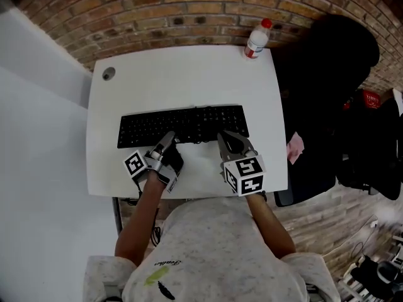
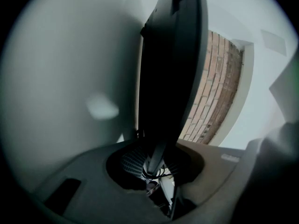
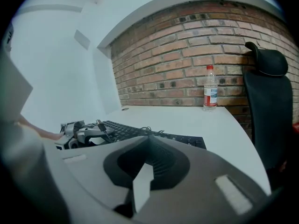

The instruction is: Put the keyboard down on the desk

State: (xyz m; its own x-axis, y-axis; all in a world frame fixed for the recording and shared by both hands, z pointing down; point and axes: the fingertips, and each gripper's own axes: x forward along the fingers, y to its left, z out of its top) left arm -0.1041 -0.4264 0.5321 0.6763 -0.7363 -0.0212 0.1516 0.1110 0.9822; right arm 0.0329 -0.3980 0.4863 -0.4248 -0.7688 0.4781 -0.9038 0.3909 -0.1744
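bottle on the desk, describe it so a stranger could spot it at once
Find the brick wall behind the white desk. At the desk's far right corner, beside the black chair, stands the bottle. It is the only upright thing there: clear, red cap, unlike the flat black keyboard.

Keyboard (image 1: 182, 124) across middle of desk (image 1: 189, 74), left gripper (image 1: 167, 137) and right gripper (image 1: 227, 138) at its near edge; bottle (image 1: 257, 39) at far right corner; chair (image 1: 327, 93) right of desk; brick wall (image 1: 157, 5) behind.
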